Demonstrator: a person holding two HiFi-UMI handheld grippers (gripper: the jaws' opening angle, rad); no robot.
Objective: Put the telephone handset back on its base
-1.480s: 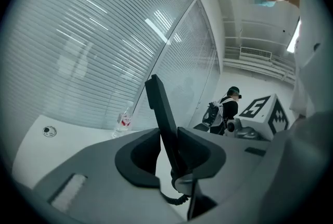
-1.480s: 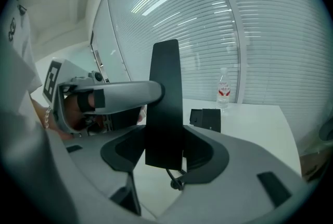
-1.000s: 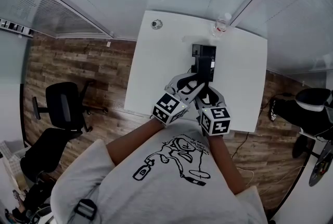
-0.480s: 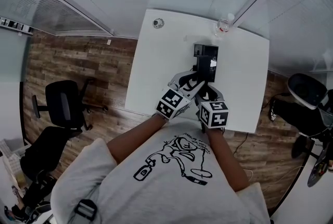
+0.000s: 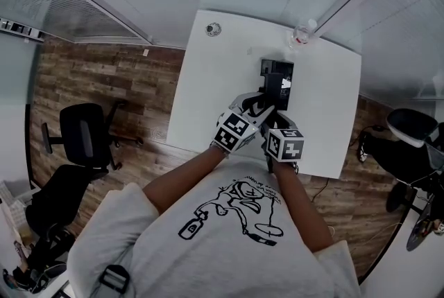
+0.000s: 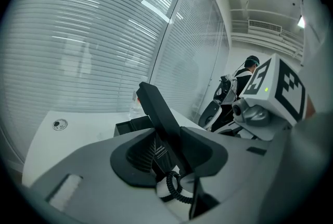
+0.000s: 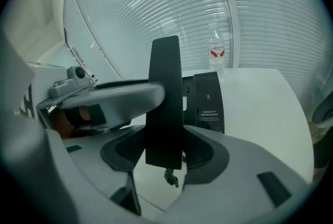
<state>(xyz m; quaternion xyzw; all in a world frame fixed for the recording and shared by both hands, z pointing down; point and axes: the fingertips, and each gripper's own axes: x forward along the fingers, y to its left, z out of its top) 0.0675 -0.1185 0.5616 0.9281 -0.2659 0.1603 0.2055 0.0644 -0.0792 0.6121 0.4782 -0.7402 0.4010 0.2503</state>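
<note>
The black telephone handset [image 7: 164, 103] stands nearly upright between the pads of my right gripper [image 7: 165, 151], which is shut on it. My left gripper [image 6: 169, 154] grips the same handset [image 6: 158, 119], which leans here, with its coiled cord [image 6: 174, 193] hanging below. The black base [image 5: 276, 76] lies flat on the white table [image 5: 208, 82], just beyond the handset [image 5: 267, 104]. In the head view, the left gripper [image 5: 258, 106] and right gripper [image 5: 275, 125] sit side by side over the table's near half. The base [image 7: 209, 100] shows right behind the handset.
A water bottle [image 5: 300, 33] stands at the table's far edge behind the base, and a round cable port [image 5: 213, 29] sits at the far left corner. Office chairs [image 5: 87, 141] stand on the wood floor to the left, another chair [image 5: 415, 129] to the right.
Both grippers have sunk toward the table with the handset and shifted slightly toward the base. The grip on the handset looks the same.
</note>
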